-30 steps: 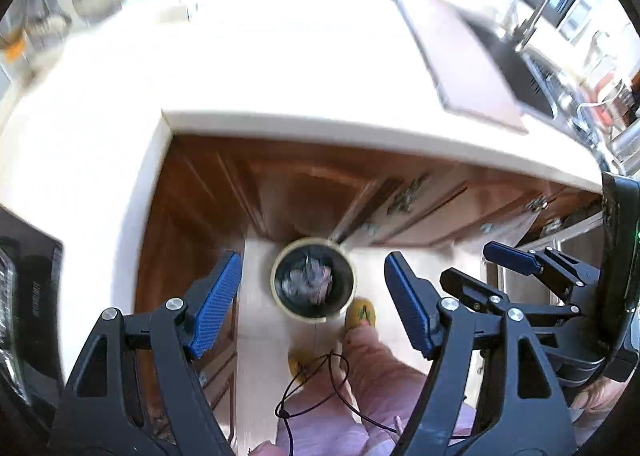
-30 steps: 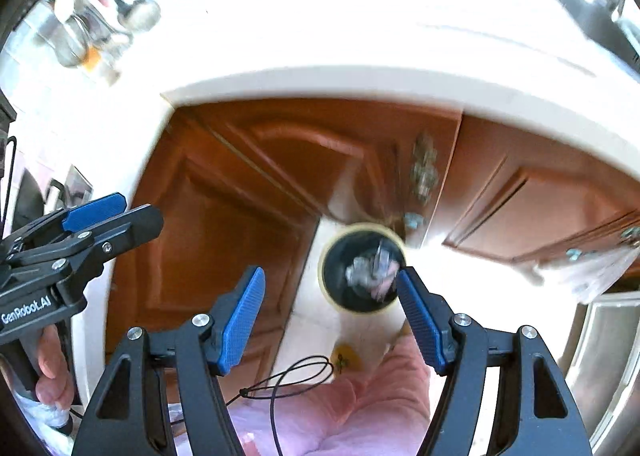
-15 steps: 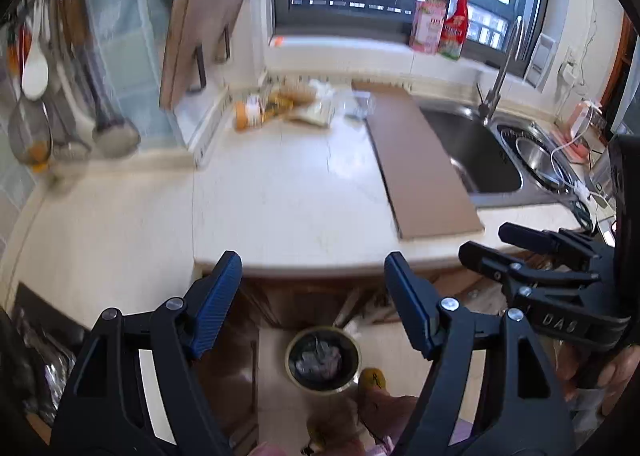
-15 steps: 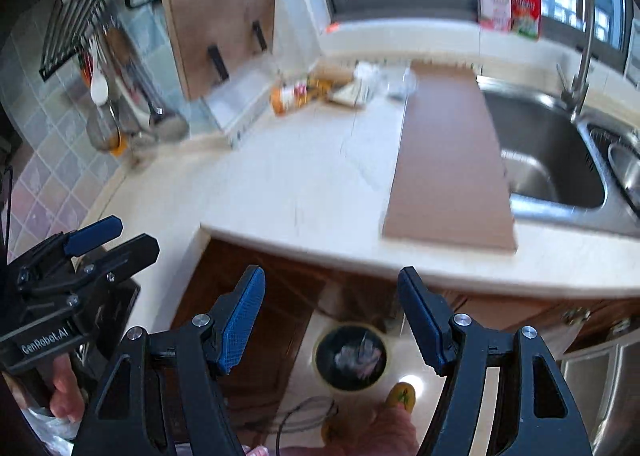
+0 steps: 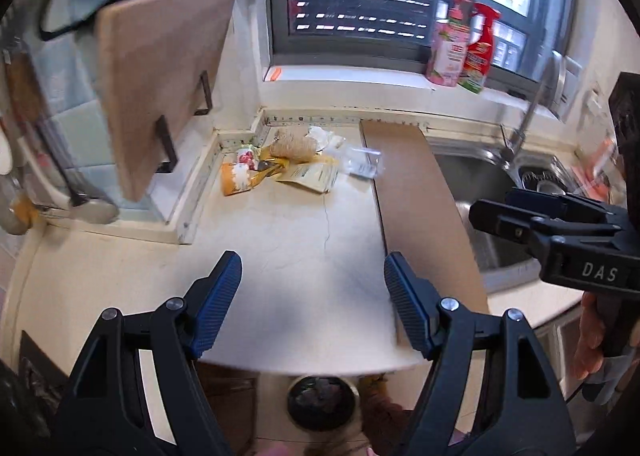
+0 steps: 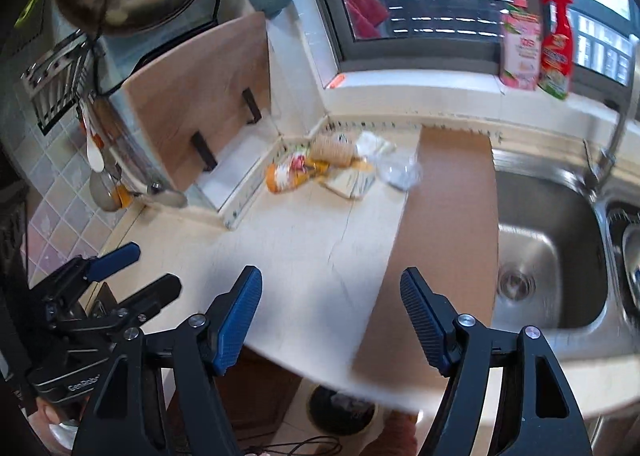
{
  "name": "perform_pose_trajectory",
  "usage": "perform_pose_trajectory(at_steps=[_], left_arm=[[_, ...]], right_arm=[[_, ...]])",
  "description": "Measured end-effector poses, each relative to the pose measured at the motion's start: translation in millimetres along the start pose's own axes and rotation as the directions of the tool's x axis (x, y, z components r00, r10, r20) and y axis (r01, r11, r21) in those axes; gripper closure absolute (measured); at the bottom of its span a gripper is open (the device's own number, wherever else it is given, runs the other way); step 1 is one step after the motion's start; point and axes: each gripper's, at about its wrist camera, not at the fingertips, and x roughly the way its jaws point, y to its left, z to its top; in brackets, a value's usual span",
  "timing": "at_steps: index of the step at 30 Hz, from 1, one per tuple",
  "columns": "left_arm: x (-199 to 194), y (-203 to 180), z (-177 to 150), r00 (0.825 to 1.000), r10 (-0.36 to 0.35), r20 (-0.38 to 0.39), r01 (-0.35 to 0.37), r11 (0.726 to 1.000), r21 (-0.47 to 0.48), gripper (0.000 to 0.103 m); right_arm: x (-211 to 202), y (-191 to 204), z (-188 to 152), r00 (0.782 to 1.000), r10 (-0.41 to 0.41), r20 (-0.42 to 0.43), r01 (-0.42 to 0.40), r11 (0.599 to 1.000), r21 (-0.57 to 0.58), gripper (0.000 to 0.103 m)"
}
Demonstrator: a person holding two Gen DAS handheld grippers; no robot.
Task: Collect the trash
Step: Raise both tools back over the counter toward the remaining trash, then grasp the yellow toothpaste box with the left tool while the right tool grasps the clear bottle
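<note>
A heap of trash lies at the back of the cream counter: an orange wrapper (image 5: 237,177) (image 6: 285,175), a brown fibrous roll (image 5: 293,148) (image 6: 333,148), a yellowish paper packet (image 5: 312,175) (image 6: 351,183), a white tissue (image 5: 322,134) and clear crumpled plastic (image 5: 363,163) (image 6: 399,172). The round bin (image 5: 321,400) (image 6: 342,412) with trash inside stands on the floor below the counter edge. My left gripper (image 5: 313,296) and right gripper (image 6: 331,306) are both open and empty, held above the counter's front part, well short of the heap.
A long brown board (image 5: 420,207) (image 6: 436,232) lies on the counter beside the steel sink (image 6: 548,252) and faucet (image 5: 528,115). A cutting board (image 5: 160,83) leans at the left. Spray bottles (image 5: 464,47) stand on the sill. Utensils hang on the left wall.
Both grippers have risen and tilted up from looking down at the bin on the floor to facing the countertop and window. Both stayed open and empty.
</note>
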Motion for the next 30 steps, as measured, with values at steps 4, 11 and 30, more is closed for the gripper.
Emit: perform_pose_trajectory(at_steps=[4, 11, 30], left_arm=[[53, -4, 36, 0.998, -0.011, -0.067, 0.007, 0.998, -0.063, 0.032], [165, 5, 75, 0.980, -0.049, -0.195, 0.006, 0.977, -0.213, 0.032], [327, 60, 81, 0.955, -0.195, -0.225, 0.058, 0.863, -0.502, 0.032]], right_arm=[[41, -33, 60, 0.999, 0.010, -0.034, -0.011, 0.999, -0.040, 0.029], [137, -95, 141, 0.992, 0.047, -0.115, -0.051, 0.998, -0.028, 0.029], [387, -120, 148, 0.906, 0.136, -0.401, -0.188, 0.978, -0.092, 0.037]])
